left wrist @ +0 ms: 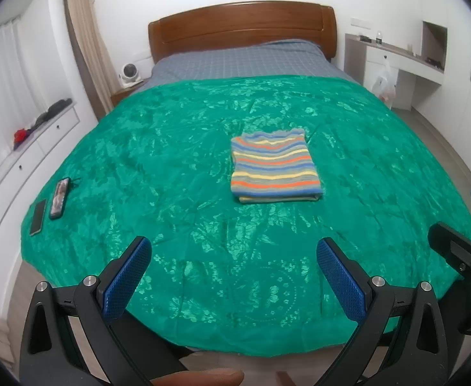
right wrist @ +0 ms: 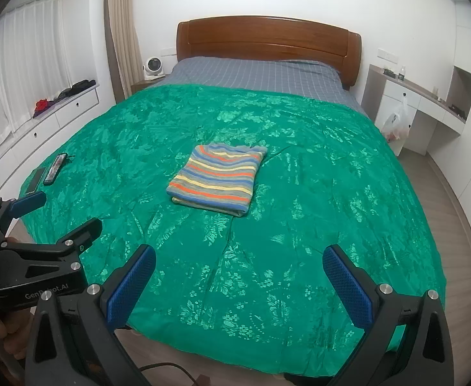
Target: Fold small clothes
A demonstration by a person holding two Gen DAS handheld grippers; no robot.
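I am looking down a bed covered with a shiny green bedspread toward a wooden headboard. A small striped garment, banded in blue, orange, yellow and grey, lies near the middle of the bedspread, folded into a neat rectangle with its layers stacked flat. My left gripper and right gripper both hover above the foot of the bed, well apart from the garment, each with its blue-padded fingers spread wide and holding nothing. At the left edge of the bedspread lie two phones, side by side. I judge the folding of this piece complete, or very nearly. If anything remains, the next move calls for reaching forward to press the stack flat or square its edges, or for fetching another piece, though I see no other garment on the bed.
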